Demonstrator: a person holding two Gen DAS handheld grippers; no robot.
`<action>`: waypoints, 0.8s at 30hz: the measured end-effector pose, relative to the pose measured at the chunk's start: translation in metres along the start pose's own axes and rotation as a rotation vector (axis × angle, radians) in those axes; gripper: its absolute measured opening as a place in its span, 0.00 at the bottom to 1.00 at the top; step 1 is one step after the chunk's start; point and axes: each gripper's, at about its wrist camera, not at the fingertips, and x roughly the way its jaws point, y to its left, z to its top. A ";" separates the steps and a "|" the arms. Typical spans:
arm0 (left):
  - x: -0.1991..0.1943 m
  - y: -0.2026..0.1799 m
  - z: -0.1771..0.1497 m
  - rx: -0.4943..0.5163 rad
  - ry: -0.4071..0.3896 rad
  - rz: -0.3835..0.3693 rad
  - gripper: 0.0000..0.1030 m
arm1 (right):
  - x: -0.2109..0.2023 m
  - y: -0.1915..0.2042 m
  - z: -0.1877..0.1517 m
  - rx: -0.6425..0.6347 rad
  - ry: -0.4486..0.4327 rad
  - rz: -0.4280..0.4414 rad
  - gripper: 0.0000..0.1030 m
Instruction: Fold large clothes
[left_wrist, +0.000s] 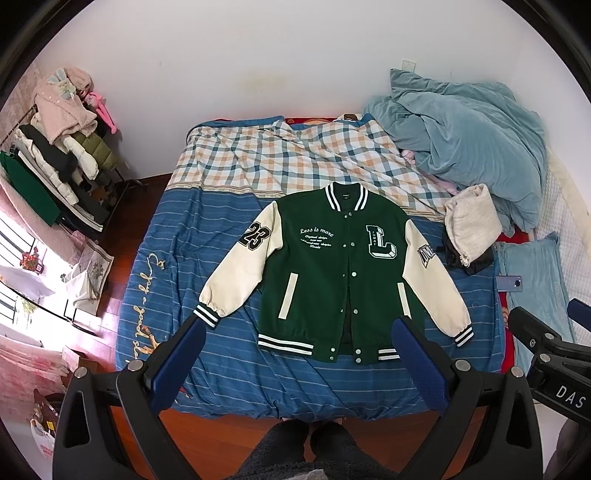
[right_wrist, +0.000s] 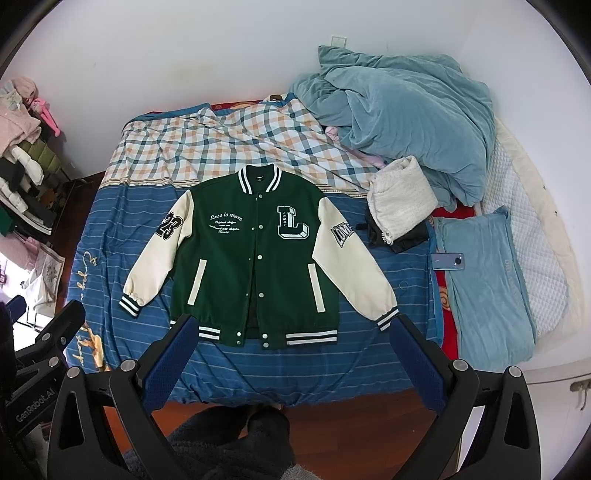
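A green varsity jacket (left_wrist: 332, 273) (right_wrist: 255, 258) with cream sleeves lies flat and face up on the blue striped bed cover (left_wrist: 207, 295), sleeves spread out and down. It bears a white "L" and a "23" patch. My left gripper (left_wrist: 299, 332) hangs open above the jacket's hem, high over the bed, holding nothing. My right gripper (right_wrist: 291, 328) is also open and empty, hovering over the hem from the foot of the bed. In the left wrist view the right gripper's body shows at the right edge.
A crumpled teal duvet (right_wrist: 406, 122) and a folded beige garment (right_wrist: 399, 199) on dark clothing lie at the right. A phone (right_wrist: 448, 261) rests beside a teal pillow (right_wrist: 484, 280). A clothes rack (left_wrist: 55, 158) stands left. A person's legs (left_wrist: 306, 450) are below.
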 end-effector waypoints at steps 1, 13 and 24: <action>-0.001 0.000 0.001 0.000 0.000 0.000 1.00 | 0.000 0.000 0.000 0.001 0.000 0.001 1.00; -0.001 -0.003 0.002 -0.005 -0.019 0.007 1.00 | -0.001 0.001 -0.001 0.001 -0.003 0.000 1.00; -0.002 -0.002 0.003 -0.001 -0.021 0.007 1.00 | -0.011 -0.003 0.002 0.004 -0.006 0.002 1.00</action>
